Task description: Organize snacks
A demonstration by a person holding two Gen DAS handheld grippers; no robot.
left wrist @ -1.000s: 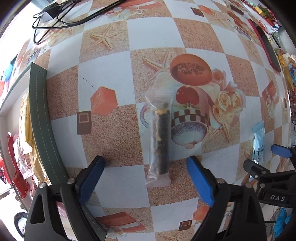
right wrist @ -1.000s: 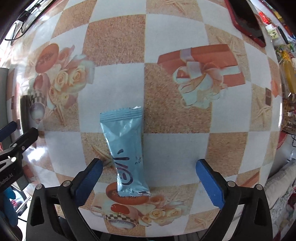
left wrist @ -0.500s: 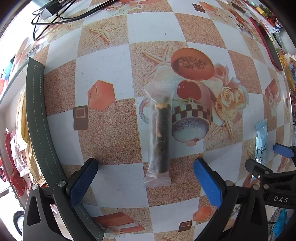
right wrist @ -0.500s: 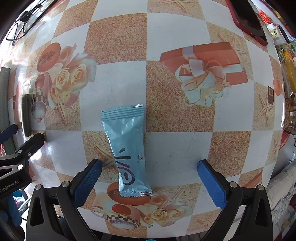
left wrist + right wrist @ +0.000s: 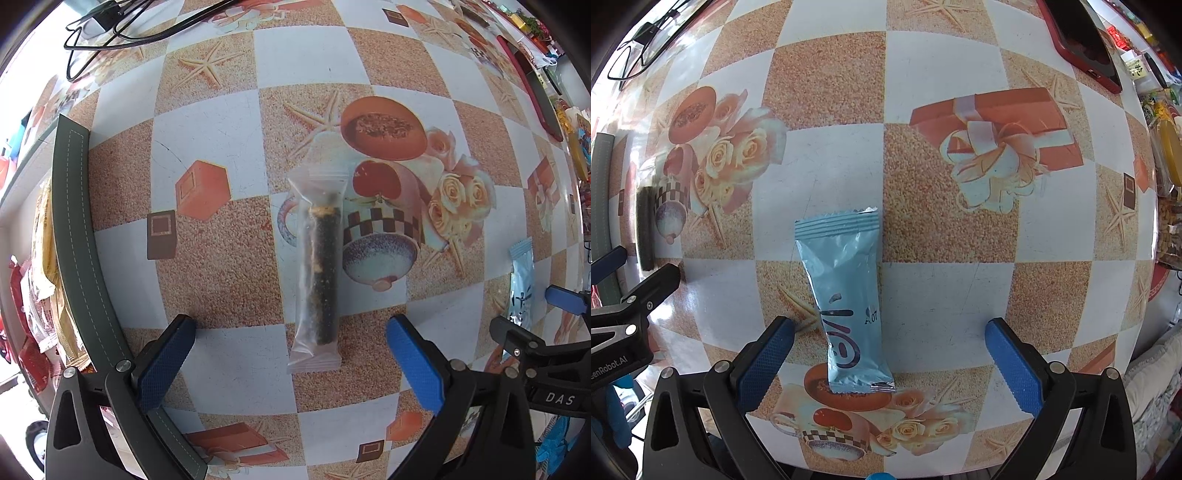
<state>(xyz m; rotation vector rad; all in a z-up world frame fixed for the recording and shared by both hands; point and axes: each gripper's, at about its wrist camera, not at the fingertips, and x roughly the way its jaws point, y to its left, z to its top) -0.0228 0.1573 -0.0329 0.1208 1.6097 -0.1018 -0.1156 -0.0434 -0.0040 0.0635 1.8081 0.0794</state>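
A clear packet with a dark snack roll lies flat on the patterned tablecloth, its near end between the blue pads of my left gripper. That gripper is wide open and touches nothing. A light blue snack packet lies under my right gripper, which also stands open, pads well apart from the wrapper. The blue packet shows at the right edge of the left wrist view, beside the right gripper's fingertip. The dark roll appears at the far left of the right wrist view.
A dark green stitched box rim runs along the left, with packaged snacks inside it. Black cables lie at the back left. A red phone sits at the back right. More snack packs crowd the right edge.
The left gripper's jaws spread a little wider and it rose slightly above the dark roll. The right gripper barely shifted over the blue packet.
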